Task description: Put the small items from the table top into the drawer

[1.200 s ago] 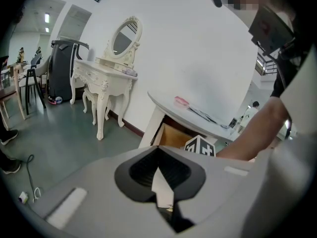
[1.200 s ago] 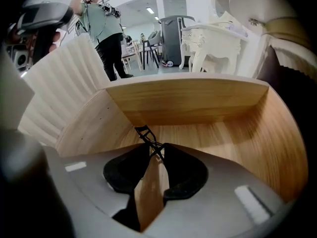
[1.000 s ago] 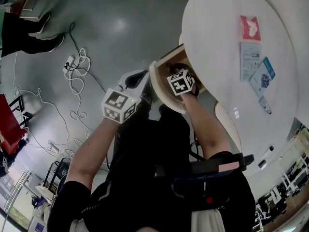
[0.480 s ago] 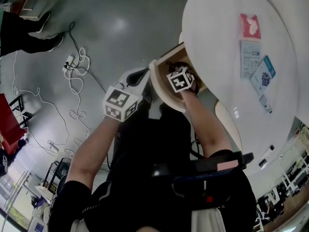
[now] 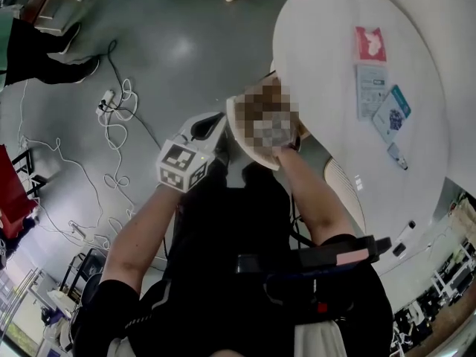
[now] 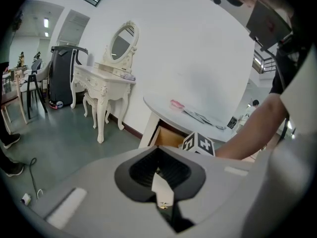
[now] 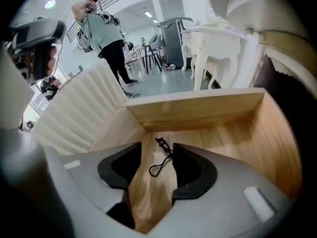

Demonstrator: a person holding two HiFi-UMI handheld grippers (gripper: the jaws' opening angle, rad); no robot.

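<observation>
My right gripper [image 7: 157,148] hangs inside the open wooden drawer [image 7: 198,110]. Its jaws are opening and stand well apart. A black eyelash curler [image 7: 159,161] lies on the drawer floor between them, and no pad presses on it. In the head view a mosaic patch hides this gripper and the drawer. My left gripper [image 6: 158,150] is shut on nothing and held off to the left of the drawer [image 6: 168,137], with its marker cube [image 5: 182,166] over the floor. Left on the white table [image 5: 320,21] are a red packet [image 5: 370,43], two blue-and-white packets [image 5: 370,90] [image 5: 392,113] and a small dark item [image 5: 396,155].
A cable with a power strip [image 5: 111,95] lies on the grey floor to the left. A white dressing table with a mirror [image 6: 111,78] stands by the wall. A person [image 7: 106,38] stands in the room beyond the drawer. A ribbed white panel [image 7: 74,108] flanks the drawer's left side.
The head view has shifted a little, so the table sits further left in it. The right arm still reaches to the drawer. The left gripper has barely moved.
</observation>
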